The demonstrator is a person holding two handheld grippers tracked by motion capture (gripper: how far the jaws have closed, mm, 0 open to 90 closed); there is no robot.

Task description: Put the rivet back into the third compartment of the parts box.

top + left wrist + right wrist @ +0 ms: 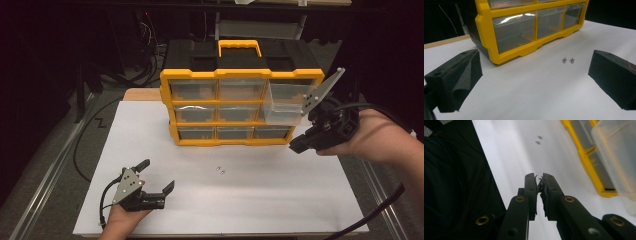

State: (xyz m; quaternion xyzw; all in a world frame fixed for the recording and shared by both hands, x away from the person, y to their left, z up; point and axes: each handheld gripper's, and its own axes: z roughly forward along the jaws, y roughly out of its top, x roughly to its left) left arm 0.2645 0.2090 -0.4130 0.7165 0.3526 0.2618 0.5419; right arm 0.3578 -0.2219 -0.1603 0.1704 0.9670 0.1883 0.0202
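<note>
- Yellow organizer [240, 107] stands upright at the back of the white sheet [260, 200], its nine clear drawers facing the person.
- Top-right drawer [286, 103] is pulled out, sticking forward past the frame; the other eight sit flush.
- Two small screws [220, 171] lie loose on the sheet, just in front of the organizer, side by side, touching nothing.
- Right gripper [298, 143] is held up off the sheet at the organizer's right end, just below and beside the open drawer. Jaws closed together. In the right gripper view a small sliver of something shows at the tips [539, 180]; too small to say whether it is a screw or frayed pad.
- Left gripper [159, 176] rests low near the front left of the sheet, jaws wide apart, nothing between them. In the left gripper view the screws [568, 60] lie ahead, between the two pads but well short of them.
- Judgement: the work looks like moving screws from the sheet into the open drawer. Drawer is already open; that step is done.
- Judgement: right gripper seems to be on a carry toward the drawer, if it holds anything.
- Left to do, as far as visible: two screws to pick up and drop in, then drawer to push shut.
- Drawer contents can't be made out.
</note>
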